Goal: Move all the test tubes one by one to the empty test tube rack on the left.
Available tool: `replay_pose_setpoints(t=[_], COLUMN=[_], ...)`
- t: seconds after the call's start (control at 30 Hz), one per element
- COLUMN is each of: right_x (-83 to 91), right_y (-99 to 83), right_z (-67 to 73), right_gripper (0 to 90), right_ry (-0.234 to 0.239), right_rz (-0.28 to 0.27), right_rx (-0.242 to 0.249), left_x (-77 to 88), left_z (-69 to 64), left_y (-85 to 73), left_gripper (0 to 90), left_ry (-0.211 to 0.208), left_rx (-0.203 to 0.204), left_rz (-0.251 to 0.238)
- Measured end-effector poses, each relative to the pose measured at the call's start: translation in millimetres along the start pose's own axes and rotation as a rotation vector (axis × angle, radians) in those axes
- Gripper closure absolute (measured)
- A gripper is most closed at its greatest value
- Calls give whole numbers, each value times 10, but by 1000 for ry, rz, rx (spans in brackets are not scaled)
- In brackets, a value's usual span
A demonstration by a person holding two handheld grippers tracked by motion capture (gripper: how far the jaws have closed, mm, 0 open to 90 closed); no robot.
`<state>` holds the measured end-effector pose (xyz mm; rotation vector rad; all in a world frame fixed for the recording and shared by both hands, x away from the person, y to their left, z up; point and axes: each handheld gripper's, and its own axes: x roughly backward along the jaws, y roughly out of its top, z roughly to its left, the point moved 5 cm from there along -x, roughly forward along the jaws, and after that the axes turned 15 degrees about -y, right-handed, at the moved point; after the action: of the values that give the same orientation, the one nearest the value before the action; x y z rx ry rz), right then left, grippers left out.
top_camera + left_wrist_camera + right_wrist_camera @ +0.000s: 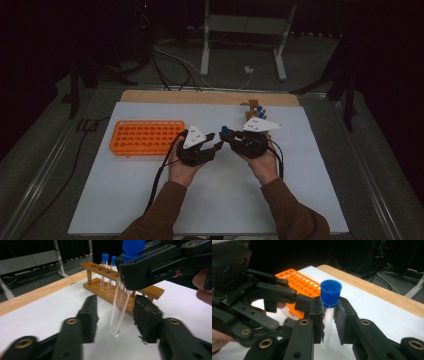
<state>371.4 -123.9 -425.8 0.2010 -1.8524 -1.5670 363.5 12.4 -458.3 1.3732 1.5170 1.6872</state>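
Your right gripper (328, 322) jaws grasp the blue-capped tube (328, 312) mid-desk, your left gripper (115, 312) jaws flank its lower end unclamped, so the handover is unfinished and the orange rack (145, 136) at nine o'clock awaits it.

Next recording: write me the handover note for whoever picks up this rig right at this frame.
Right hand-held gripper: shut on a blue-capped test tube, held upright above the white mat.
Left hand-held gripper: open, jaws either side of the tube's lower end, pads not yet touching.
Wooden rack at the mat's far edge holds two more capped tubes.
Orange rack, on the left, looks empty.
Done: one tube lifted out.
Left, likely: pass the tube across, seat it in the orange rack, then the others.
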Motion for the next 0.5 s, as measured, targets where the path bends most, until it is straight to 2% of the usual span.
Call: replay_pose_setpoints(t=[0.07, 0.27, 0.5], right_x=[-5, -15, -14], right_y=[-3, -6, -8], right_z=[19, 72, 76], right_gripper=[773, 773, 770], right_ry=[8, 20, 26], right_rz=[1, -1, 1], right_rx=[0, 3, -1], left_x=[1, 1, 4], left_z=[-9, -8, -21], left_y=[4, 0, -4], left_gripper=[695, 755, 779], left_ry=[-6, -20, -31], left_rx=[-8, -8, -23], left_rz=[-5, -5, -3])
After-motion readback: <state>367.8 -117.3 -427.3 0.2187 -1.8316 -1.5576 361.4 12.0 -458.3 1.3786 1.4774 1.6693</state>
